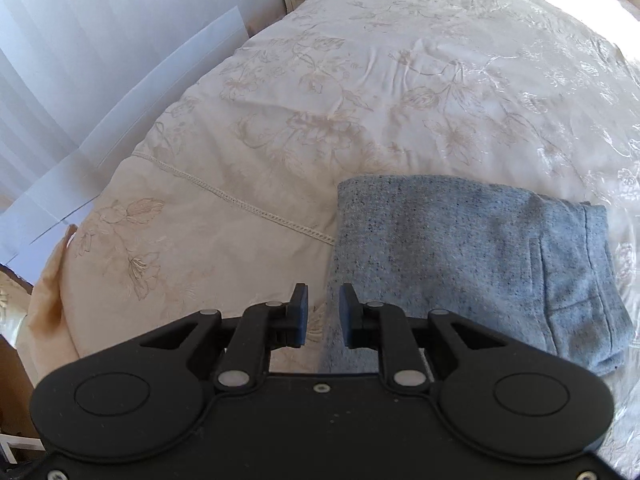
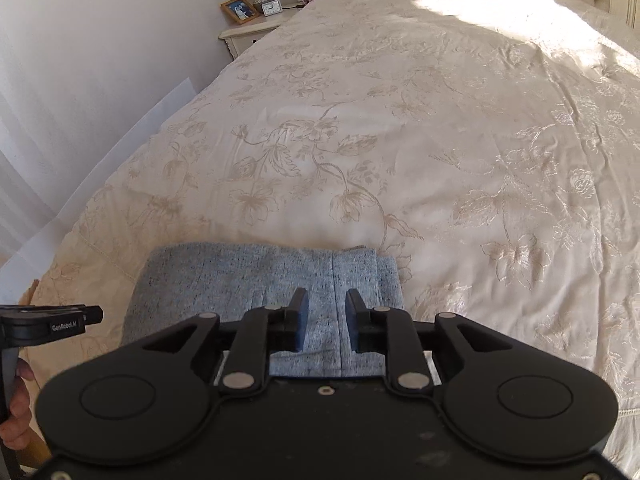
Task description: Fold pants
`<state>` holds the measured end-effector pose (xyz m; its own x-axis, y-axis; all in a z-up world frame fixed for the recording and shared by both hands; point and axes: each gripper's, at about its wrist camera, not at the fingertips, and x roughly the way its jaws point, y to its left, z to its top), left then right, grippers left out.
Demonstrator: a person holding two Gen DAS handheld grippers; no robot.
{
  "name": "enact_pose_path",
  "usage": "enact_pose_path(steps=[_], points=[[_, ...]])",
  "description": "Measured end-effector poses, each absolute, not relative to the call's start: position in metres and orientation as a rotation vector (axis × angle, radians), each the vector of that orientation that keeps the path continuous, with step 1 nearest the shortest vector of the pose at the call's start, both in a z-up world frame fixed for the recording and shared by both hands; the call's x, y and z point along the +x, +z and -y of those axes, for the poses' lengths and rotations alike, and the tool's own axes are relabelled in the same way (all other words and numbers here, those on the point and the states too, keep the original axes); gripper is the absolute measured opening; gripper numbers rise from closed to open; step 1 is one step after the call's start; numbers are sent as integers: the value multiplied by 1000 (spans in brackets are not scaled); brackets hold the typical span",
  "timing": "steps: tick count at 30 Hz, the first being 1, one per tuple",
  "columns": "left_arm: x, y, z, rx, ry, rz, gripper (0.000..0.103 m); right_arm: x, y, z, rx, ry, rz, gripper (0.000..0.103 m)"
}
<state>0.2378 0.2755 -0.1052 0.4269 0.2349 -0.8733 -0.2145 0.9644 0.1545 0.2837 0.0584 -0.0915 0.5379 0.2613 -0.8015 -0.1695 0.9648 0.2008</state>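
blue-grey pants (image 1: 460, 256) lie in a small folded block on the cream bedspread (image 1: 360, 80), near the edge of the bed closest to the tools, so the folding looks nearly or all done. the left tool (image 1: 323, 310) hangs just over the left edge of the pants and the right tool (image 2: 326, 318) hangs over the right half of the pants, both a little way open and holding nothing. next, i think, they only need to pat the pants flat or lift away without pulling the folds loose.
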Motion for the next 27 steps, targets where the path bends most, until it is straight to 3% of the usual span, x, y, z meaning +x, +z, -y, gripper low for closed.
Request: enact_pose_path(steps=[19,23,27], points=[[146,-64,-206,-10,237,-1036,28,173,-48,-69,1,329,-891,32],[137,-63,-203,-46,218,-1052,36,167,-44,-64,15,320,-894,33],[128,-60,-198,-37,222,-1042,36,158,-43,-62,17,313,-900,34]])
